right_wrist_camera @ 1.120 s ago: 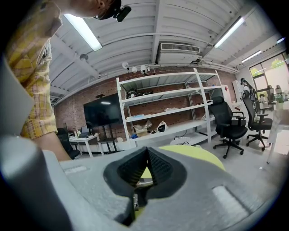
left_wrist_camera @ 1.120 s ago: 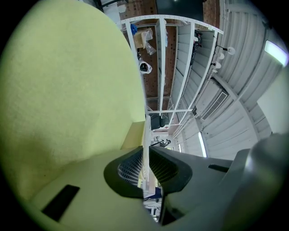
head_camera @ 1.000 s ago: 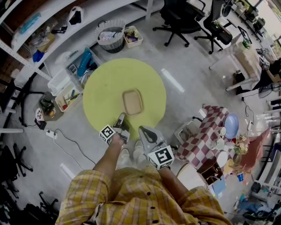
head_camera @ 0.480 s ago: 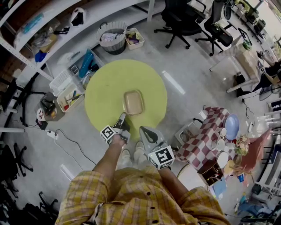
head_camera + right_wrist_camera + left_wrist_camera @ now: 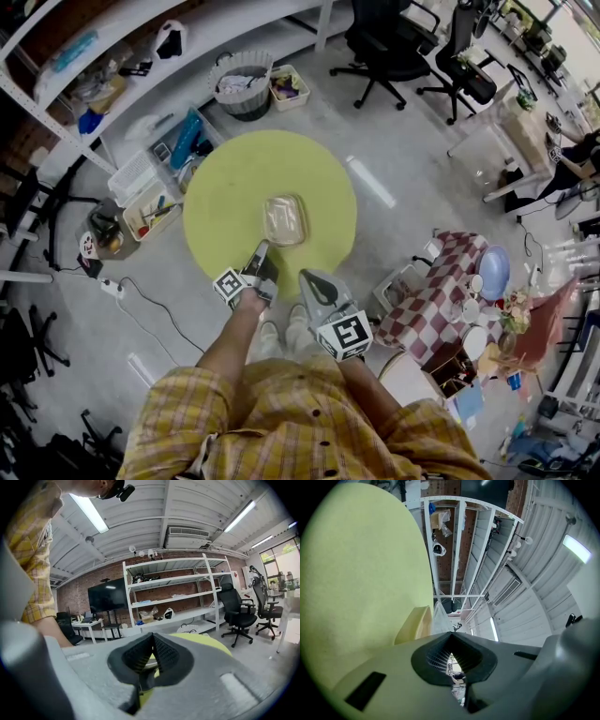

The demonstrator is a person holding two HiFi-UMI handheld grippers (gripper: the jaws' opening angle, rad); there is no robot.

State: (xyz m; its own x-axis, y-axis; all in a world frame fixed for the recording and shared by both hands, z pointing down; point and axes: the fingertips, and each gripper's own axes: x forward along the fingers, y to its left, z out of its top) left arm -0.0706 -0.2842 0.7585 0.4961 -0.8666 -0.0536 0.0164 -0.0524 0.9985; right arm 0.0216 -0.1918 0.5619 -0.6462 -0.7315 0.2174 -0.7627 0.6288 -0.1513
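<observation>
Tray: shallow beige tray near the middle of the round yellow-green bench, a touch toward 5 o'clock of centre in the head view.
Cover: a clear cover, glossy, sits on or against the tray. I can't tell if it is a lid or film. The left gripper view shows it translucent, right beside the tray wall.
Left gripper: the left gripper hangs over the bench's 6 o'clock edge. The tray is at its 1 o'clock, apart from it. Jaws closed tip to tip, nothing between them.
Right gripper: the right gripper is just off the bench edge at about 5 o'clock. The tray is at its 11 o'clock, apart from it. Jaws closed, empty.
Handling: looks light and thin-walled, probably plastic. Likely stiff enough to lift by the rim, but expect some flex. The surface looks smooth, so it may slip in a pinch grip. The cover looks flimsy and could slide off or crumple.
Grip point: best bet is the near rim at 6 o'clock, wall pinched between the jaws. Taking the rim at 3 and 9 o'clock with both grippers would keep it level.
Writing: none readable on the tray or cover. The marker cubes carry black-and-white square patterns only, no text.
Around: white shelving at 12 o'clock behind the bench; no label on it is legible.
</observation>
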